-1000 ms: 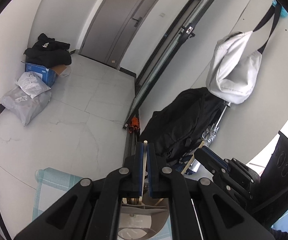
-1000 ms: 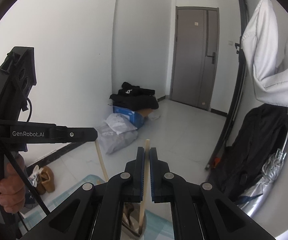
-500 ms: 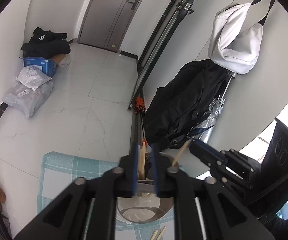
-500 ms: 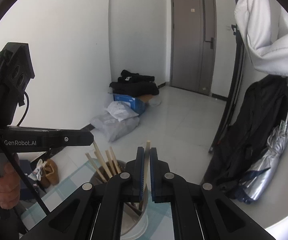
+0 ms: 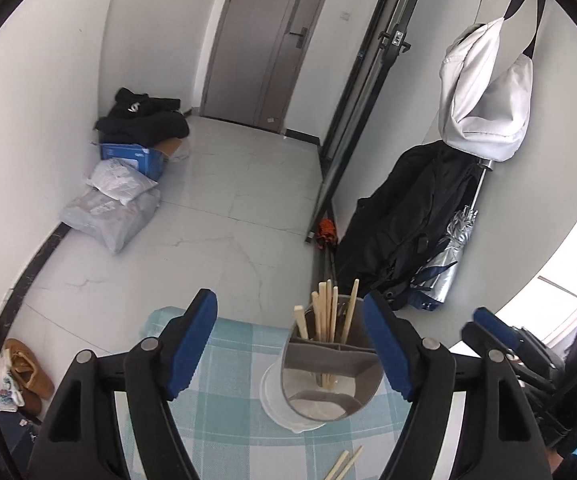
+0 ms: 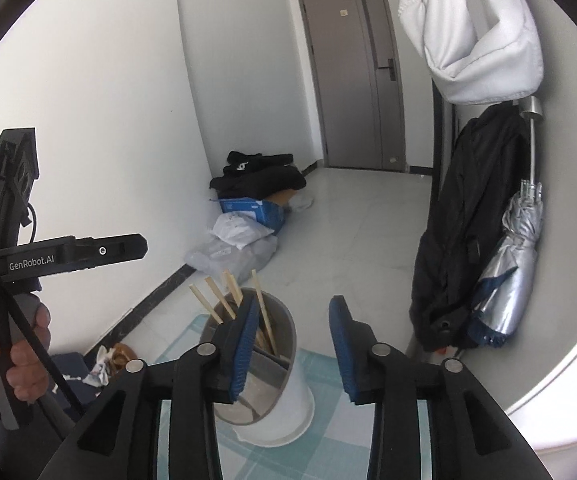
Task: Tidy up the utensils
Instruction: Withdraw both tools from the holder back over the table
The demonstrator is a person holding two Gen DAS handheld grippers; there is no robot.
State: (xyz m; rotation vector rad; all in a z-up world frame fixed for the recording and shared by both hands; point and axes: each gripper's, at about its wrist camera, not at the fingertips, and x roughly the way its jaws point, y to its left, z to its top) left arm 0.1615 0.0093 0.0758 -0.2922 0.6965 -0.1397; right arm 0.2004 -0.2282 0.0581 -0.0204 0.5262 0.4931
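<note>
A grey and white utensil holder (image 5: 330, 384) stands on the teal checked tablecloth (image 5: 228, 420), with several wooden chopsticks (image 5: 326, 312) upright in its back compartment. Two more chopsticks (image 5: 344, 466) lie on the cloth in front of it. My left gripper (image 5: 288, 340) is opening wide, and the holder shows between its fingers, untouched by the blue pads. My right gripper (image 6: 293, 344) is also opening, with nothing between its pads. In the right wrist view the holder (image 6: 292, 400) and its chopsticks (image 6: 224, 296) sit just behind the left finger.
A hand (image 6: 28, 364) holds the left gripper's handle at the left. Beyond the table edge lie floor tiles, parcels (image 5: 108, 208) and a blue box by the wall. A black bag (image 5: 404, 220) and a silver umbrella (image 6: 512, 272) lean at the right. Shoes (image 5: 24, 368) lie below left.
Both grippers were shut on one chopstick each. Both have opened and let go, and those sticks now stand in the holder. Both cameras have drawn back, bringing the holder into view.
</note>
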